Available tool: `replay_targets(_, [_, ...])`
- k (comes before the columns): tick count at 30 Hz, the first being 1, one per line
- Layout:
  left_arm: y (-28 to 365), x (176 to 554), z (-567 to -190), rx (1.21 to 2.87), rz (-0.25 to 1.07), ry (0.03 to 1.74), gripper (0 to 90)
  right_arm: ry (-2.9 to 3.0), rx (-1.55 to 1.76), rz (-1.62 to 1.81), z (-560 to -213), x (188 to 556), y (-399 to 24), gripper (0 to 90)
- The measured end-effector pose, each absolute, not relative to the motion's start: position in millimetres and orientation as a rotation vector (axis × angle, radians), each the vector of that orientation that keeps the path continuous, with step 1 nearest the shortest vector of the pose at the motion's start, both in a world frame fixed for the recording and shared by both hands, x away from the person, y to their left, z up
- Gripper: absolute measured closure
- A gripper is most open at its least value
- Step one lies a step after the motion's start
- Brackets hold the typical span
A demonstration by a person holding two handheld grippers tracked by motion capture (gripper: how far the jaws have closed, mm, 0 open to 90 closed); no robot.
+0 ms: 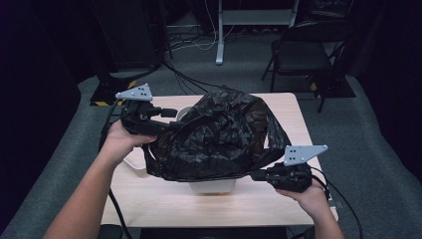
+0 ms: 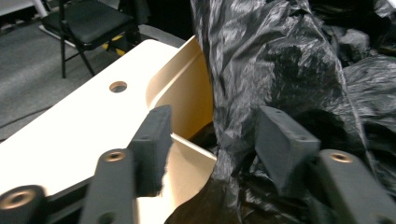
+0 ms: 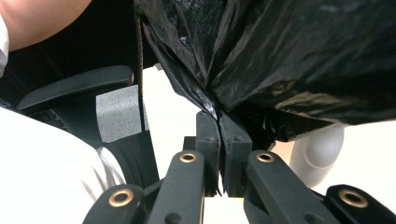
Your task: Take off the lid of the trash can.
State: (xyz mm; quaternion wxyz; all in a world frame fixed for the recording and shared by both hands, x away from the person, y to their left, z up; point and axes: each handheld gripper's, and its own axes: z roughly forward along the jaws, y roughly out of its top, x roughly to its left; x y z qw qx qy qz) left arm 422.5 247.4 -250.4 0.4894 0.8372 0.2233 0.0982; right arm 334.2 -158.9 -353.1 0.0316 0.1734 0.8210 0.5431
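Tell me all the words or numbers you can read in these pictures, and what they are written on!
There are none to read.
The black plastic bag is plain and crinkly, with no print.
The white bin under it has no label that shows.
The table is bare wood colour, no writing.
The left gripper and right gripper carry no readable marks; their grey plates have just small holes.

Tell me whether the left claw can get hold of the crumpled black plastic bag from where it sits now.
Probably yes. The left claw is open, and a fold of the crumpled black plastic bag already hangs between its jaws above the white bin's rim; nothing blocks it from closing.
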Motion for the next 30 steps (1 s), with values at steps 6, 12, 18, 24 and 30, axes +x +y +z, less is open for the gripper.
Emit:
replay_targets(6, [258,435,-253,1.988,0.198,0.579,70.9,2.528,0.538,1.687,-356,336,-159,87.6])
replay_targets(12, [258,427,-247,2.015,0.221,0.542,89.6,2.526,0.54,1.691,-357,336,-159,87.5])
replay_targets(18, [258,424,-238,2.042,0.292,0.549,90.0,2.519,0.55,1.696,-357,336,-161,87.6])
replay_targets(24, [263,443,-235,2.03,0.353,0.607,90.0,2.523,0.554,1.697,-357,336,-160,87.7])
replay_targets(30, [258,465,-244,2.033,0.384,0.649,90.0,2.527,0.544,1.699,-358,337,-161,88.1])
